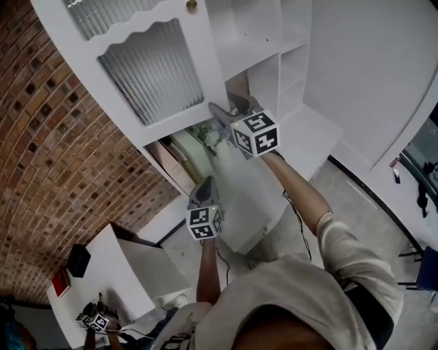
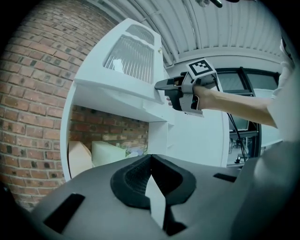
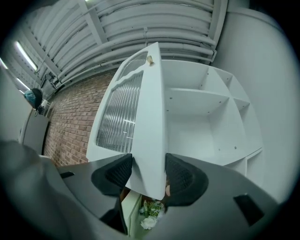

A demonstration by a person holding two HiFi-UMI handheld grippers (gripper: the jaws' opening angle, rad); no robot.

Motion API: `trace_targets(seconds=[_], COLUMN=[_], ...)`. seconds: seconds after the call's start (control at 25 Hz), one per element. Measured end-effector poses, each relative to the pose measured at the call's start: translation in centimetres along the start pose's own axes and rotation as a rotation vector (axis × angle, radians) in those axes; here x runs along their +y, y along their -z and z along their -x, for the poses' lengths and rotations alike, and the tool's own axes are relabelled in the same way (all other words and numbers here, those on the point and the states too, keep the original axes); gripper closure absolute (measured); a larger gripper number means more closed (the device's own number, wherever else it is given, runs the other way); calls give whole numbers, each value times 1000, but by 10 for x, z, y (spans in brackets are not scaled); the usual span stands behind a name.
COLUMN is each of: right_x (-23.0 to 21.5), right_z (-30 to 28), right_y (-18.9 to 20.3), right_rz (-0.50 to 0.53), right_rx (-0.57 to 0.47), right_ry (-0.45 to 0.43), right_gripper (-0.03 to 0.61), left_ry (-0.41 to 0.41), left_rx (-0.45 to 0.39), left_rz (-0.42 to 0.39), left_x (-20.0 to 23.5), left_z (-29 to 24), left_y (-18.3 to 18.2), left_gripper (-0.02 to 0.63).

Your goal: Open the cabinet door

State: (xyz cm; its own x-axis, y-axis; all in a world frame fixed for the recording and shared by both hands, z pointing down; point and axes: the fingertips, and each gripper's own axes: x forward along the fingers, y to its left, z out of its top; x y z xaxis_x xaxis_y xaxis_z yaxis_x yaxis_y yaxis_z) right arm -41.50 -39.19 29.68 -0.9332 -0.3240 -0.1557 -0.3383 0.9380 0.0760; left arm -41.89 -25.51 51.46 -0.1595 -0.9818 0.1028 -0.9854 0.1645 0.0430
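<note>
The white cabinet door (image 1: 147, 68) with ribbed glass panels and a small brass knob (image 1: 191, 5) stands swung out from the cabinet (image 1: 291, 61), whose white shelves show. My right gripper (image 1: 224, 111) grips the door's lower corner. In the right gripper view its pads (image 3: 119, 171) lie against both faces of the door (image 3: 143, 122). The left gripper view shows the right gripper (image 2: 161, 86) at the door's (image 2: 126, 61) edge. My left gripper (image 1: 205, 184) hangs lower and nearer, apart from the door, its jaws (image 2: 150, 157) shut on nothing.
A brick wall (image 1: 41, 137) lies left of the cabinet. Under the door, a lower compartment holds cream boxes (image 2: 108, 152) and white flowers (image 3: 149, 215). A white desk (image 1: 123, 273) stands at lower left, with another marker cube (image 1: 96, 320) beside it. A dark glazed frame (image 1: 421, 164) is at the right.
</note>
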Motion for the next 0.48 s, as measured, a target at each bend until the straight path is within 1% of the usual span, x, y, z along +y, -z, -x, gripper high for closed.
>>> trace_targets(seconds=[0.12,0.28,0.48], right_x=[3,11,26], right_z=[13,30,50], right_y=[-2,-5,-13], right_rz=[-6,-5,16], right_rx=[-18,-29,-20], right_ry=[38,74,98], right_gripper=[348,358,377], left_ry=[28,41,48], left_rx=[-9,-10,-9], left_rz=[-6,-17,-12], left_x=[-14,-27,-38], left_z=[3,14,46], left_y=[-4,-3,3], left_gripper=[588,588,588])
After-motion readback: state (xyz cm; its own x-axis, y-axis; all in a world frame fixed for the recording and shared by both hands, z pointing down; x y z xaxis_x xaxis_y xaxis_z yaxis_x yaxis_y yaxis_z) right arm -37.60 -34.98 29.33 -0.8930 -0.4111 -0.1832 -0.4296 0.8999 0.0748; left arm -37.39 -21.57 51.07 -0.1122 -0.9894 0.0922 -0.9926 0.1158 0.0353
